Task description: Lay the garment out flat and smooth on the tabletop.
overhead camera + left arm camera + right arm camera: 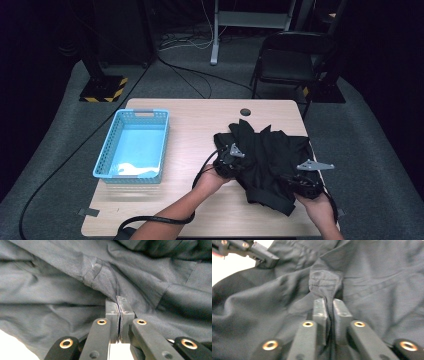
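A crumpled black garment [267, 155] lies on the right half of the wooden table [195, 125]. My left gripper [232, 166] sits at the garment's left edge. In the left gripper view its jaws are pressed together on a raised fold of the dark cloth [105, 280], at the left gripper [119, 302]. My right gripper [297, 182] is at the garment's near right corner. In the right gripper view, the right gripper [329, 303] pinches a seamed ridge of the fabric [324, 281]. The left gripper [265, 258] shows at that view's upper left.
An empty light-blue plastic basket [131, 146] stands on the table's left half. A round cable hole [245, 111] sits near the far edge. Beyond the table are a black chair [287, 62] and cables on the floor. A cable trails off the near edge by the left forearm.
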A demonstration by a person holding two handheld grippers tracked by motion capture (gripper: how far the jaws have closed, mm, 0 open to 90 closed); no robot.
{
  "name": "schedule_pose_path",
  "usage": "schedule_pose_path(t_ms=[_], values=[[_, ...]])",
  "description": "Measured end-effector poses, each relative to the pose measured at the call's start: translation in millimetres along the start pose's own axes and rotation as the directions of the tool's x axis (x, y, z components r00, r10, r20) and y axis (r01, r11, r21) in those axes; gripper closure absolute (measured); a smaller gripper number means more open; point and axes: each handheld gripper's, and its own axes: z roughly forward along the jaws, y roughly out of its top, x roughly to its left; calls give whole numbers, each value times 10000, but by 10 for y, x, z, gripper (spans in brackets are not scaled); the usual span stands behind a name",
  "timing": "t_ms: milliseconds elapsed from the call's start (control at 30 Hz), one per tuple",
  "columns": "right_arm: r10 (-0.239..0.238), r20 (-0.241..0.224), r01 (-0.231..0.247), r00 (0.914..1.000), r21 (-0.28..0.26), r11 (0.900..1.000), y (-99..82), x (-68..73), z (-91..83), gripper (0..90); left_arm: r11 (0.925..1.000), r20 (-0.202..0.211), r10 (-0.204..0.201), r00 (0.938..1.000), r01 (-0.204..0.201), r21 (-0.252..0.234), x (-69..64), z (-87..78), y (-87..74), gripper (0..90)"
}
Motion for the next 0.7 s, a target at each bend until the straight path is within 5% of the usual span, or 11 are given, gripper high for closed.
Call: schedule_pose_path(t_ms=[233, 500, 700], values=[[890, 323, -852, 9955, -1065, 9907, 112, -323, -388, 861, 9965, -547, -9, 9985, -36, -832, 188, -358, 185, 885], [1348, 721, -1197, 9882, -1838, 9756, 410, -608, -536, 864, 9865, -1416, -468, 9888, 234, -1623, 548, -778, 421, 887], [1427, 1374, -1115, 9802, -2129, 9707, 700, -699, -313, 864, 9934, -2695, -109, 9629, -203, -1129, 705, -661, 614, 887]])
